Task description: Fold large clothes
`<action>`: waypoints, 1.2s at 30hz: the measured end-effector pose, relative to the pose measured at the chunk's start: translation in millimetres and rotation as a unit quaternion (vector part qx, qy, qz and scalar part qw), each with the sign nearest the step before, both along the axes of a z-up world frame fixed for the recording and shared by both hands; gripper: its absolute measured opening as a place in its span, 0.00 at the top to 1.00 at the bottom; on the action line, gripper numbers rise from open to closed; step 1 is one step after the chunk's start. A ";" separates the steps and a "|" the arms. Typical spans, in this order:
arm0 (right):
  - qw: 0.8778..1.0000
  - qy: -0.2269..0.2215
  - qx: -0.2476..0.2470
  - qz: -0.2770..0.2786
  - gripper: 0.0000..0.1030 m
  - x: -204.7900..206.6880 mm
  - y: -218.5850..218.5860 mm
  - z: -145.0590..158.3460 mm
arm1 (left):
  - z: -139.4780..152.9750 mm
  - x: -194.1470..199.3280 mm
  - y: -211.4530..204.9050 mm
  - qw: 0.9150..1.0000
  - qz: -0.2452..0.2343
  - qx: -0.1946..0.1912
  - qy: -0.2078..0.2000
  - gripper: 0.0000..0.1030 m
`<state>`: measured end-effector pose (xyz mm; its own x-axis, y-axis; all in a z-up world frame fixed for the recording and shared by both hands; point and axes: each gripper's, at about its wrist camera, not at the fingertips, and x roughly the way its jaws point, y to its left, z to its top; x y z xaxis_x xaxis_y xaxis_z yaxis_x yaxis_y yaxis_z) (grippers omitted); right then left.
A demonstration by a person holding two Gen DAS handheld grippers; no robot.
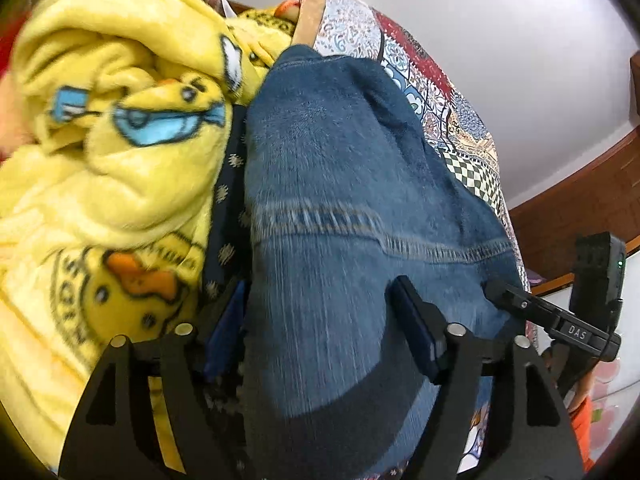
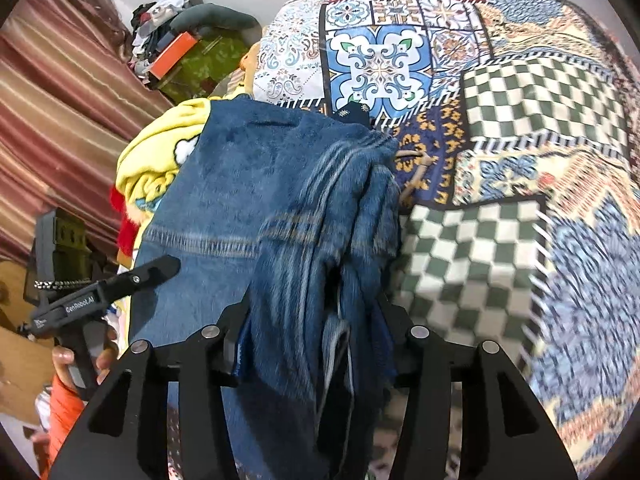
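A pair of blue denim jeans (image 1: 340, 184) lies on a bed covered by a patchwork quilt (image 2: 520, 112) of checkered, floral and tile-patterned squares, its length running away from the near edge of the bed toward the far one. The left tool (image 1: 320, 320) straddles the flat denim with its jaws spread, the pads clear of the cloth and gripping nothing. The right tool (image 2: 316, 344) has a bunched fold of the jeans between its fingers (image 2: 232, 352); the jaws look parted, the cloth hanging loosely rather than pinched. Beside the jeans, toward the left edge of the bed, a crumpled yellow fleece blanket with duck prints (image 1: 112, 152) is heaped, touching the denim
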<state>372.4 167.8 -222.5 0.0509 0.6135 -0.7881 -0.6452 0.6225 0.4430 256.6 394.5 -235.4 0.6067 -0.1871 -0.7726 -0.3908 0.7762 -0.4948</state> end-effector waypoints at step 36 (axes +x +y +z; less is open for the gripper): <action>0.885 -0.400 0.232 -0.052 0.32 -321.2 -159.3 254.2 | 272.4 -293.5 -252.7 0.856 0.080 0.386 -0.334 0.17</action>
<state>51.2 8.5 31.6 0.5538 0.8212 -0.1379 -0.8180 0.5674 0.0940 -36.9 141.8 37.0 0.9313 0.3504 -0.0997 -0.3533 0.9354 -0.0124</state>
